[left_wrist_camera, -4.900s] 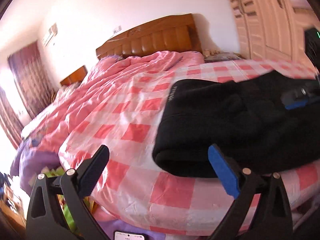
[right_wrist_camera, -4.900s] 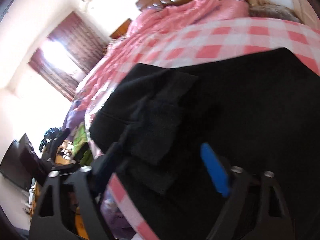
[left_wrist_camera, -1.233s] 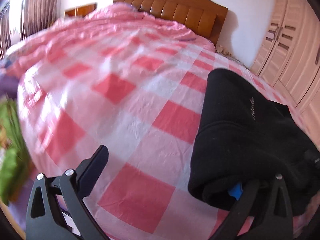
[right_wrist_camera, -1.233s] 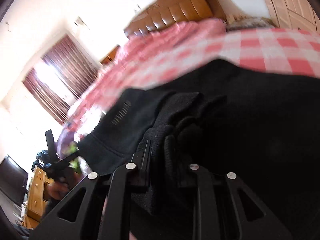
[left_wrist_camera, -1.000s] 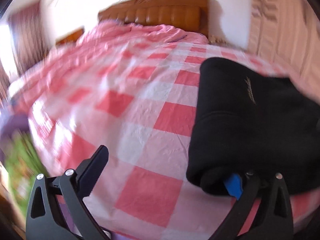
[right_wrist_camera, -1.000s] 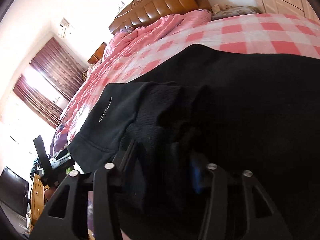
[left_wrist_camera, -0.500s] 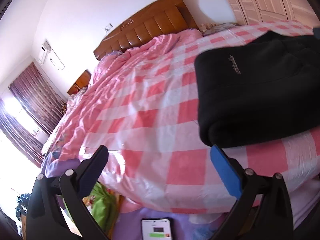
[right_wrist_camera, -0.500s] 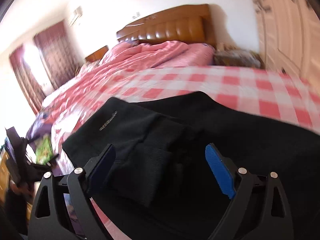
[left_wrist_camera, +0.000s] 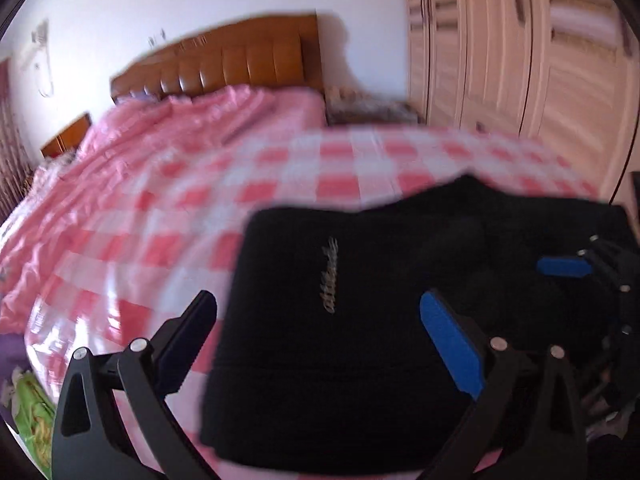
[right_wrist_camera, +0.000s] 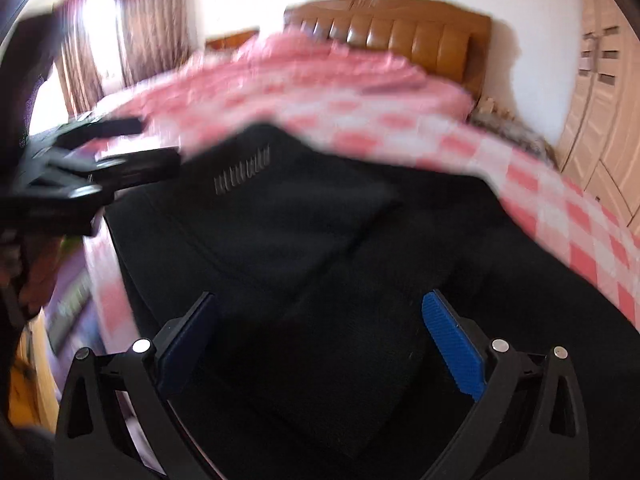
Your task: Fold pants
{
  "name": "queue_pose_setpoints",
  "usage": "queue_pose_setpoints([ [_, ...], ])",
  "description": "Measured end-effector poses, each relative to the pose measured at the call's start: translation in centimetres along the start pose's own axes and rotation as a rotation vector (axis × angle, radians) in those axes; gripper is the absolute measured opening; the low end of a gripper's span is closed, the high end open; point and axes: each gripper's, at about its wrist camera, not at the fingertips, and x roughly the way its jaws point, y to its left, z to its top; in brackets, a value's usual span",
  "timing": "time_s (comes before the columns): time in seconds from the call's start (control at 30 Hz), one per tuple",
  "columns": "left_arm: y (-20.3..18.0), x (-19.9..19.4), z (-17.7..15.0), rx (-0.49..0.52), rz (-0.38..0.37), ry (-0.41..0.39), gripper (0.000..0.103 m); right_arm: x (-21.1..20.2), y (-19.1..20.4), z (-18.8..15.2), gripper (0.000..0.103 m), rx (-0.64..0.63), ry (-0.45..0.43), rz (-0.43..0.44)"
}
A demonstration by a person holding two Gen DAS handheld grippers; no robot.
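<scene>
The black pants [left_wrist_camera: 360,320] lie folded near the front edge of the pink checked bed [left_wrist_camera: 160,208], with a small logo facing up. My left gripper [left_wrist_camera: 316,298] hovers open over their left end, nothing between its blue pads. In the right wrist view the pants [right_wrist_camera: 320,240] fill the lower frame, one folded layer lying on top. My right gripper [right_wrist_camera: 320,300] hangs above them; its jaws are opening wide and hold no cloth. Each gripper shows in the other's view: the right gripper [left_wrist_camera: 564,266] at the far right, the left gripper [right_wrist_camera: 158,142] at the far left.
A brown padded headboard [left_wrist_camera: 240,64] and a bunched pink quilt [left_wrist_camera: 180,128] lie at the far end of the bed. Cream wardrobe doors [left_wrist_camera: 520,60] stand on the right. Dark curtains [right_wrist_camera: 140,20] hang by the window on the left. Green clutter [left_wrist_camera: 28,408] sits below the bed's edge.
My right gripper let go of the bunched cloth, opened wide and drew back. My left gripper swung from the bed's edge back over the pants, staying open.
</scene>
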Motion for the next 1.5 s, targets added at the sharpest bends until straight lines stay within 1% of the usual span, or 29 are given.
queue_pose_setpoints([
  [0.03, -0.2, 2.7, -0.7, -0.004, 0.009, 0.076, 0.102, -0.1, -0.5, 0.0, 0.099, 0.027, -0.011, 0.022],
  [0.07, -0.1, 4.1, -1.4, -0.005, 0.025, 0.109, 0.102, -0.1, -0.6, 0.1, 0.099, 0.034, -0.002, 0.027],
  [0.1, 0.3, 4.4, -2.1, -0.034, -0.008, 0.075, 0.102, 0.0, -0.6, 0.2, 0.099, 0.029, 0.004, 0.028],
  [0.13, 1.0, 4.3, -2.3, -0.074, -0.039, 0.063, 0.102, 0.1, -0.5, 0.2, 0.099, 0.016, 0.010, 0.023],
  [0.17, 1.2, 4.3, -2.3, -0.075, -0.043, 0.074, 0.102, 0.0, -0.4, 0.3, 0.099, 0.013, 0.013, 0.021],
  [0.2, 1.1, 4.1, -2.2, -0.067, -0.021, 0.081, 0.102, -0.4, -0.4, 0.3, 0.099, 0.014, 0.015, 0.020],
  [0.23, 0.9, 3.7, -1.8, -0.061, 0.035, 0.090, 0.102, -1.2, -0.8, 0.2, 0.099, 0.029, 0.005, 0.027],
  [0.27, 0.8, 3.2, -1.6, -0.058, 0.070, 0.092, 0.102, -2.2, -1.3, 0.0, 0.099, 0.049, -0.014, 0.029],
  [0.3, 0.6, 2.3, -1.2, -0.051, 0.095, 0.076, 0.102, -3.6, -2.0, -0.5, 0.099, 0.076, -0.040, 0.009],
  [0.37, -0.1, 0.0, -0.5, -0.039, 0.095, 0.017, 0.102, -7.0, -3.8, -1.8, 0.099, 0.133, -0.094, -0.052],
  [0.43, -1.6, -2.2, 0.3, -0.017, 0.085, -0.046, 0.102, -11.0, -6.2, -4.0, 0.099, 0.223, -0.167, -0.111],
  [0.5, -4.3, -3.8, 1.1, 0.019, 0.035, -0.098, 0.102, -15.5, -9.1, -7.1, 0.099, 0.369, -0.226, -0.183],
  [0.53, -6.3, -4.5, 1.3, 0.051, -0.009, -0.118, 0.102, -17.4, -10.4, -8.9, 0.099, 0.447, -0.247, -0.205],
  [0.6, -9.5, -4.9, 1.5, 0.111, -0.061, -0.143, 0.102, -20.8, -13.0, -13.4, 0.099, 0.637, -0.277, -0.223],
  [0.63, -11.1, -4.9, 1.5, 0.148, -0.078, -0.153, 0.102, -22.1, -14.2, -16.1, 0.099, 0.757, -0.279, -0.221],
  [0.7, -14.3, -4.3, 1.7, 0.230, -0.099, -0.162, 0.102, -23.1, -15.4, -19.4, 0.099, 0.899, -0.272, -0.207],
  [0.73, -15.9, -3.7, 1.7, 0.270, -0.099, -0.155, 0.102, -23.0, -15.9, -21.1, 0.099, 0.955, -0.255, -0.192],
  [0.8, -17.6, -2.6, 1.7, 0.307, -0.108, -0.129, 0.102, -22.1, -16.8, -22.8, 0.099, 1.016, -0.197, -0.193],
  [0.83, -18.1, -1.8, 1.6, 0.321, -0.116, -0.107, 0.102, -21.6, -17.2, -23.1, 0.099, 1.025, -0.185, -0.193],
  [0.87, -18.6, -0.7, 1.4, 0.336, -0.107, -0.072, 0.102, -21.4, -17.5, -23.3, 0.099, 1.024, -0.187, -0.190],
  [0.93, -18.8, 1.3, 0.8, 0.351, -0.063, -0.015, 0.102, -20.9, -18.3, -23.0, 0.099, 1.030, -0.186, -0.187],
  [1.0, -18.6, 2.7, 0.2, 0.346, -0.061, 0.038, 0.102, -19.7, -19.3, -22.3, 0.099, 1.038, -0.165, -0.138],
  [1.03, -18.0, 3.5, 0.0, 0.319, -0.083, 0.052, 0.102, -19.2, -19.6, -21.9, 0.099, 1.039, -0.158, -0.127],
  [1.13, -16.6, 4.1, 0.0, 0.240, -0.150, 0.072, 0.102, -18.1, -19.7, -20.5, 0.099, 1.010, -0.133, -0.132],
  [1.2, -16.4, 4.4, 0.1, 0.231, -0.158, 0.076, 0.102, -17.5, -19.6, -19.8, 0.099, 1.020, -0.119, -0.112],
  [1.27, -16.3, 4.3, 0.0, 0.231, -0.158, 0.069, 0.102, -17.0, -19.4, -18.9, 0.099, 1.004, -0.077, -0.159],
  [1.33, -16.1, 4.3, -0.2, 0.224, -0.164, 0.063, 0.102, -16.8, -19.3, -18.4, 0.099, 1.004, -0.059, -0.169],
  [1.43, -16.2, 3.9, -0.4, 0.214, -0.171, 0.054, 0.102, -16.5, -18.8, -18.7, 0.098, 1.028, -0.089, -0.069],
  [1.5, -16.1, 3.9, -0.5, 0.208, -0.176, 0.051, 0.102, -16.9, -18.2, -19.3, 0.098, 0.998, -0.091, -0.091],
])
